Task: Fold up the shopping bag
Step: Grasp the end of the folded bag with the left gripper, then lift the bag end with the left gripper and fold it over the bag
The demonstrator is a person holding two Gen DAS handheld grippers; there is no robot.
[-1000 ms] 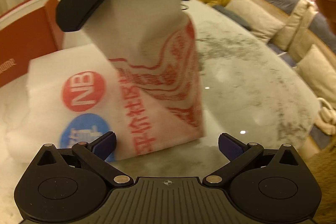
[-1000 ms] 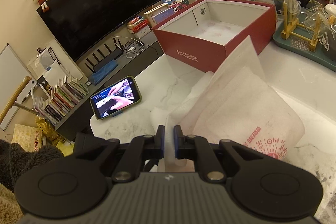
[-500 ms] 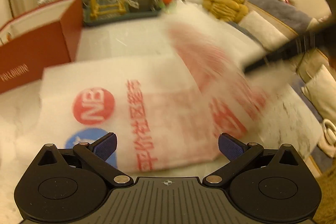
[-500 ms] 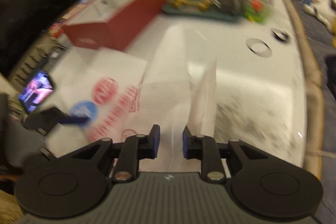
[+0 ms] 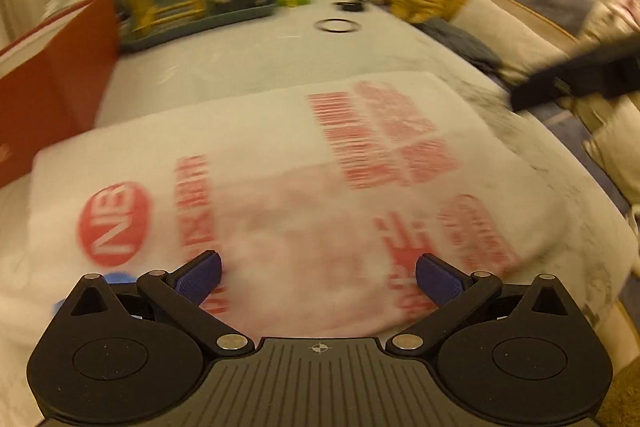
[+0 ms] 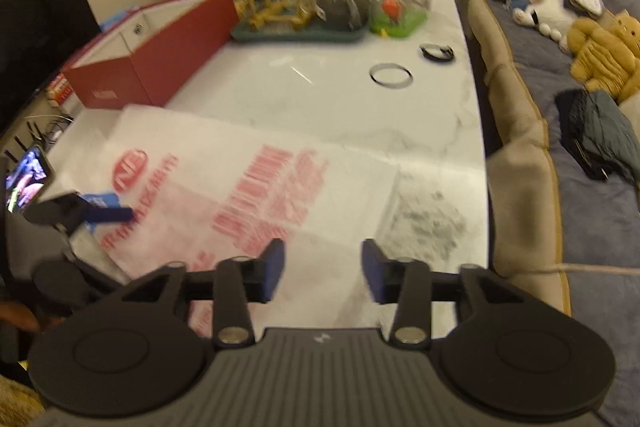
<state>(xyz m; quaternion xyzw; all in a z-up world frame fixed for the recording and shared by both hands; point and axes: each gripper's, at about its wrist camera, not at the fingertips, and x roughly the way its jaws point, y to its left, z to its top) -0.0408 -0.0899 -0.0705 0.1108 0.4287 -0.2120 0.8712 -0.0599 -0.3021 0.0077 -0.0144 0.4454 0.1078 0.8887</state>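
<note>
The white shopping bag with red print and a round red logo lies spread flat on the marble table. My left gripper hovers open over the bag's near edge, with nothing between its blue pads. My right gripper is over the bag's right part. Its jaws are opening, and nothing is pinched between them. In the right wrist view the left gripper shows at the bag's left end. In the left wrist view the right gripper is a dark blur at the far right.
A red open box stands left of the bag. A tray of glassware fills the table's far end, with a metal ring near it. A phone leans at the left. A sofa with plush toys runs along the table's right edge.
The right gripper held a raised fold of the bag. It swung that fold over to the right, let go and opened. The bag now lies flat. The left gripper stayed open and shifted slightly.
</note>
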